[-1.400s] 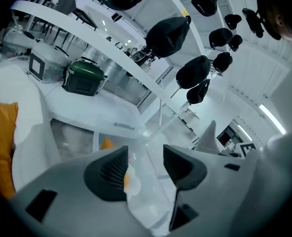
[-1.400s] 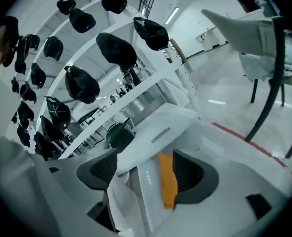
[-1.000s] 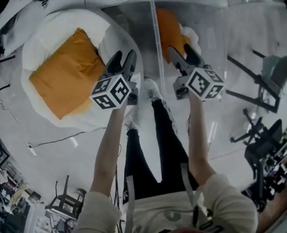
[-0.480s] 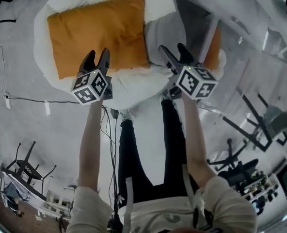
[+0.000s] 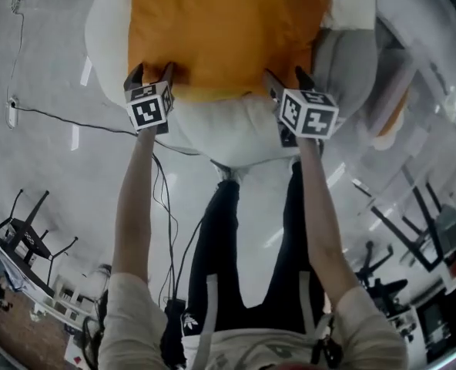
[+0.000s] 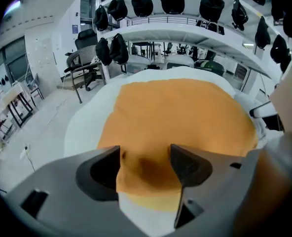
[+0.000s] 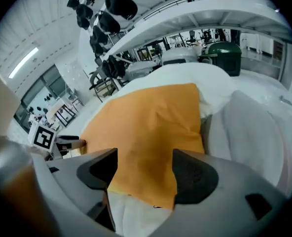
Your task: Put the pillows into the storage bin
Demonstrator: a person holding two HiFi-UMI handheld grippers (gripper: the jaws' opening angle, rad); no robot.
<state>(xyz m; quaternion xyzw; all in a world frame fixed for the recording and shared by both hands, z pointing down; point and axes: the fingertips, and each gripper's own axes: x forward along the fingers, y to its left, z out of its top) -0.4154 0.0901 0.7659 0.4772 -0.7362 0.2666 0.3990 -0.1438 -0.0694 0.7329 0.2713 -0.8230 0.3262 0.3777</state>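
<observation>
At the far left of the head view, a cable [image 5: 66, 120] is seen lying across the floor, well apart from the work.

The left gripper [image 5: 151, 75] is held pointing down at the near left edge of the orange pillow [image 5: 228, 29]. Its jaws have just been opening and now stand wide. The pillow's edge lies between them, but no squeeze on the fabric is seen. This stance is judged to be chosen so that one side of the pillow can be pinched.

The pillow is spread flat on a white beanbag [image 5: 236, 133], not yet in the bin.

The right gripper [image 5: 287, 79] is set at the pillow's near right corner. Its jaws are also apart, with the corner between them and nothing clamped. A hold at both sides would probably be wanted because the pillow is broad and soft, and it would sag from a single grip.

A grey cushion [image 5: 343, 52] is tucked just beside the pillow on the right and could be caught by the right jaws if the closing is misjudged.

Further right, what appears to be the clear storage bin [image 5: 404, 83] is seen, with an orange shape visible through its wall. The grey cushion and the beanbag's bulge stand between the pillow and that bin, so a lift is thought necessary before any carry across.
</observation>
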